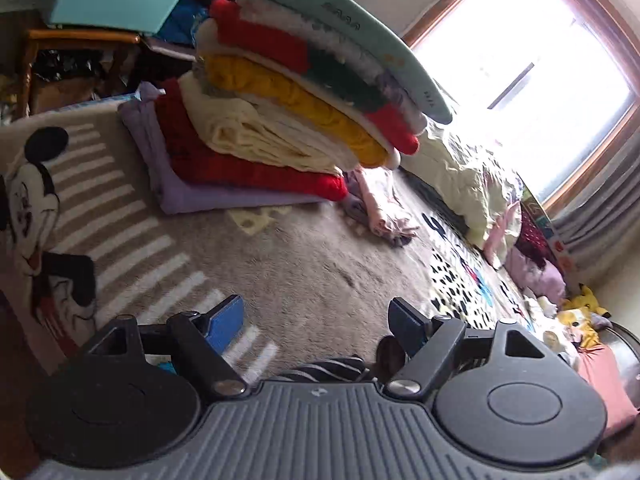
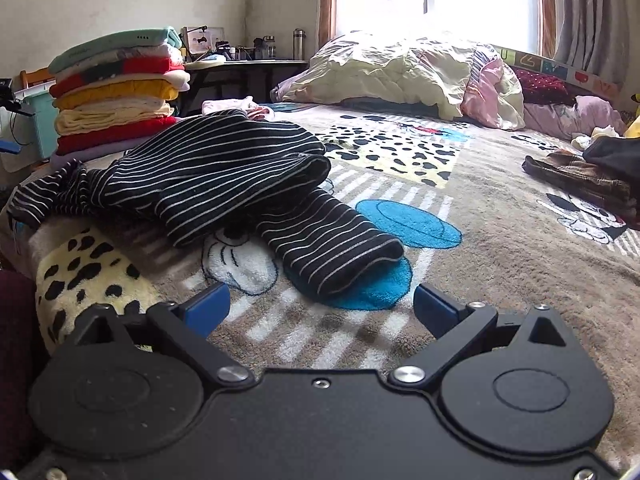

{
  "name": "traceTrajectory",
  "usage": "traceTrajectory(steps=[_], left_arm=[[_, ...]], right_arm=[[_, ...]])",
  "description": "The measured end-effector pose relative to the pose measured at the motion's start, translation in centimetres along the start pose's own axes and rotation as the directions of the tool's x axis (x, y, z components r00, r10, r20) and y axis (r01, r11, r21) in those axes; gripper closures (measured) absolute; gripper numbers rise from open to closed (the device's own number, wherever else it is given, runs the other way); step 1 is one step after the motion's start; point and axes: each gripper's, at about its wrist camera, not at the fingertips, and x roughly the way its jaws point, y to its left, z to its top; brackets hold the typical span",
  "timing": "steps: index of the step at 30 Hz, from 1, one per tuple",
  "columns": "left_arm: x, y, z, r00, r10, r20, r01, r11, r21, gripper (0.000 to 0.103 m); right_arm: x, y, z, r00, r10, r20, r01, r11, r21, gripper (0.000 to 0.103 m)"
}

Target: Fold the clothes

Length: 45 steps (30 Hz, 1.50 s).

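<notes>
The right tool (image 2: pixel 322 306) stands wide and empty above the blanket (image 2: pixel 500 264) on the bed. The striped garment (image 2: pixel 224 176) lies crumpled just ahead of it and to its left, one sleeve reaching toward its fingers. The left tool (image 1: pixel 316 322) is also wide, holding nothing; the stack of folded clothes (image 1: pixel 280 120) sits well ahead of it.
</notes>
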Motion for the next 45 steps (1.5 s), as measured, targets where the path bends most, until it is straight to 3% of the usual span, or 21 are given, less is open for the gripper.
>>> traceTrajectory(steps=[2,4,6,8,12,14,16,19,21,23,28,29,31,33,37,38,40,45], left_arm=[[-0.4,-2.6,-1.1,1.000,-0.019,0.006,0.018,0.986,0.164,0.025],[-0.4,-6.1,-2.7,0.999,-0.041,0.007,0.036,0.936,0.351,0.025],[-0.2,-9.9,-5.5,0.998,-0.064,0.001,0.054,0.848,0.528,0.025],[0.2,-13.6,-9.1,0.996,-0.087,-0.005,0.068,0.735,0.675,0.025],[1.7,-19.7,-16.4,0.990,-0.134,-0.039,0.099,0.475,0.874,0.025],[3.3,-21.9,-20.2,0.988,-0.141,-0.055,0.099,0.327,0.940,0.025],[4.5,-23.3,-23.6,0.989,-0.143,-0.034,0.056,0.154,0.986,0.025],[6.9,-23.6,-28.4,0.989,-0.142,0.034,-0.057,-0.157,0.986,0.025],[8.1,-23.2,-30.3,0.988,-0.139,0.062,-0.101,-0.299,0.949,0.029],[9.1,-22.8,-31.1,0.988,-0.129,0.080,-0.124,-0.379,0.917,0.038],[11.9,-22.1,-31.4,0.987,-0.110,0.120,-0.158,-0.467,0.870,0.054],[12.0,-22.3,-31.0,0.985,-0.112,0.129,-0.166,-0.451,0.877,0.066],[12.2,-22.8,-30.3,0.983,-0.115,0.145,-0.179,-0.406,0.896,0.089],[10.9,-23.7,-29.0,0.980,-0.141,0.139,-0.179,-0.336,0.925,0.092],[6.8,-25.5,-24.6,0.975,-0.212,0.070,-0.094,-0.108,0.990,0.093],[5.8,-25.7,-23.6,0.970,-0.232,0.066,-0.085,-0.073,0.994,0.093],[3.6,-25.7,-21.9,0.960,-0.271,0.068,-0.078,-0.026,0.997,0.093],[-1.2,-24.9,-18.5,0.937,-0.338,0.085,-0.077,0.037,0.996,0.093]], right_arm=[[0.0,0.0,0.0,1.000,-0.009,-0.002,0.009,1.000,-0.001,0.003],[0.1,0.0,0.0,1.000,-0.014,-0.008,0.014,1.000,-0.001,0.003],[0.2,0.0,0.0,1.000,-0.020,-0.014,0.020,1.000,-0.001,0.003],[0.1,0.1,0.0,1.000,-0.021,-0.013,0.021,1.000,0.001,0.003],[-0.1,-0.1,-0.1,1.000,0.019,-0.015,-0.019,0.999,0.029,0.003],[-0.1,-0.2,-0.1,1.000,0.025,-0.019,-0.025,0.999,0.031,0.003],[-0.1,-0.4,-0.2,0.999,0.024,-0.022,-0.023,0.999,0.034,0.003],[0.0,-0.6,-0.3,0.999,0.027,-0.024,-0.026,0.999,0.043,0.003],[0.2,-0.8,-0.3,0.999,0.030,-0.021,-0.029,0.999,0.046,0.003],[0.3,-0.9,-0.2,0.999,0.033,-0.014,-0.033,0.998,0.048,0.003],[0.5,-1.0,0.0,0.999,0.042,0.006,-0.043,0.998,0.051,0.003],[0.2,-0.9,0.2,0.998,0.047,0.039,-0.049,0.998,0.050,0.003],[-0.3,-0.6,0.3,0.993,0.073,0.090,-0.076,0.997,0.032,0.003],[-0.6,0.3,0.1,0.991,0.079,0.112,-0.075,0.996,-0.040,0.005],[-0.7,2.3,-0.3,0.990,0.048,0.134,-0.021,0.980,-0.196,0.006],[-0.6,2.7,-0.2,0.989,0.037,0.143,-0.005,0.976,-0.218,0.007],[-0.5,3.3,0.2,0.987,0.016,0.162,0.028,0.965,-0.261,0.007],[-0.2,5.3,1.5,0.978,-0.009,0.208,0.094,0.910,-0.404,0.007]])
